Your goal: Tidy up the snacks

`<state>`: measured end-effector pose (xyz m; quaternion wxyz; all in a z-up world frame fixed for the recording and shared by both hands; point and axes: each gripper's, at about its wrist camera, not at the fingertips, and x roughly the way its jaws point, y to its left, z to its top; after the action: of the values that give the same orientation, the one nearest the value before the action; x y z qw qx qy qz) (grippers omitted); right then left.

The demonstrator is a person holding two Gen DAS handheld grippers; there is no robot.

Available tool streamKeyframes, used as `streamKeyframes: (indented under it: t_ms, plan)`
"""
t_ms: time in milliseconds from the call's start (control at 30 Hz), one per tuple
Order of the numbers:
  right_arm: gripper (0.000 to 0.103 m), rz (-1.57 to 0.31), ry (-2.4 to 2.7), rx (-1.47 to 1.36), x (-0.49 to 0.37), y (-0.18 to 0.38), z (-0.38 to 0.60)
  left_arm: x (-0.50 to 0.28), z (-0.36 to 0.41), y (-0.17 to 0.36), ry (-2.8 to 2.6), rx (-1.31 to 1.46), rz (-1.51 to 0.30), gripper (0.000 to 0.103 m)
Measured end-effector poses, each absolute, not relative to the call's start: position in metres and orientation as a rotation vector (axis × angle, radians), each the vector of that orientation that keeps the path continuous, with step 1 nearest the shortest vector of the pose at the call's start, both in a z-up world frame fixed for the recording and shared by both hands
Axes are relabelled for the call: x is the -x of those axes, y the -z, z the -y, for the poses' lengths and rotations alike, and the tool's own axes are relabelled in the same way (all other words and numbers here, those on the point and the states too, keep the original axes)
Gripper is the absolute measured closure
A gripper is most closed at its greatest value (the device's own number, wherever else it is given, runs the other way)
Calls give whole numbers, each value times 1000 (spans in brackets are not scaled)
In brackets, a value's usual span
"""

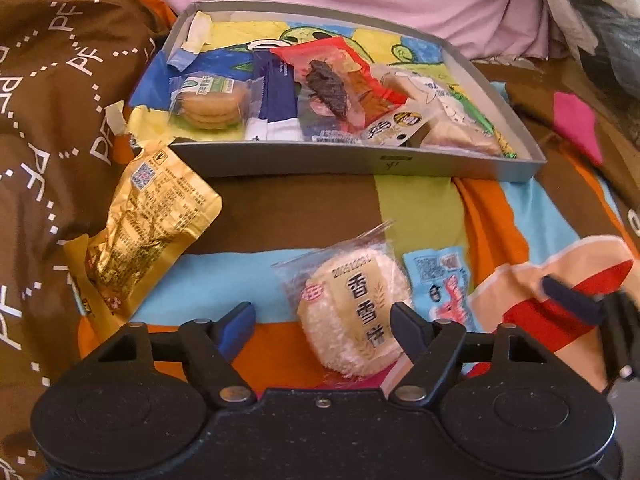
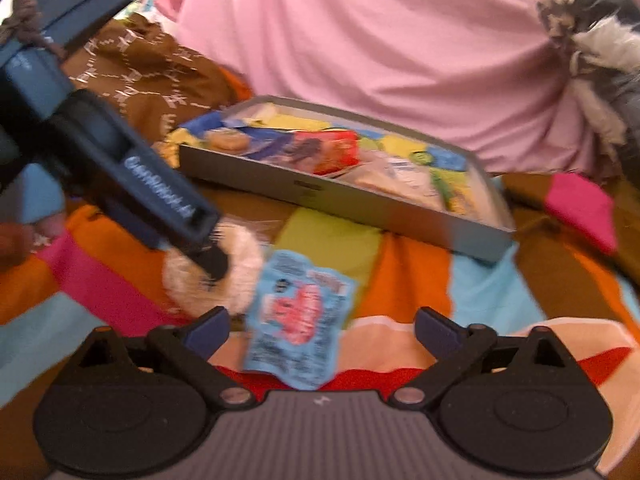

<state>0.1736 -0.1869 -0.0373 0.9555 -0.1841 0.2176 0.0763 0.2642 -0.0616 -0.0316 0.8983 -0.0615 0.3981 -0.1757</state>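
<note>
Hard to read: my right wrist view is smeared by blur, so print on the blue sachet (image 2: 298, 322) is illegible to me.
Cut off: the gold packet (image 1: 142, 232) has its lower end behind the left gripper's housing; the rice cracker (image 1: 354, 314) is partly covered by the left gripper's tip in the right view.
Left gripper (image 1: 322, 324): jaws spread wide, gripping nothing; the rice cracker lies between them, nearer the right-hand finger (I cannot tell whether it touches).
Right gripper (image 2: 322, 330): jaws wide apart and empty, low over the bedspread (image 1: 288, 216), the blue sachet lying between them.
Pose: the left gripper slants down from the upper left of the right view, its tip over the cracker.
Tray (image 1: 360, 160): ahead of both jaws, holding biscuits (image 1: 210, 106), a red packet (image 1: 344, 80) and other wrapped snacks.
Behind: pink cloth (image 2: 380, 40).
</note>
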Motion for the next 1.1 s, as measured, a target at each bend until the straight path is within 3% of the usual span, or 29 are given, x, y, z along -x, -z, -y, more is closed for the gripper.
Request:
streamKeyframes:
  t_ms: [133,300,467,1000,1100]
  plan:
    - [17,-496,-204,355,-182,42,186,-265,63,29,398,149,-827,45]
    - [26,-532,-180,371,-188,48,184,-263,64,27,425,170,-831,55]
    - [27,-497,-100,371,-184,45,187,-259,62,15,474,238,-809,59]
    - [24,-536,-102,306,-189,41,197,-270,90,21,520,222,-830,57]
    - [24,-541,-101,304,-190,42,197,-272,97,27,486,167,-853,66]
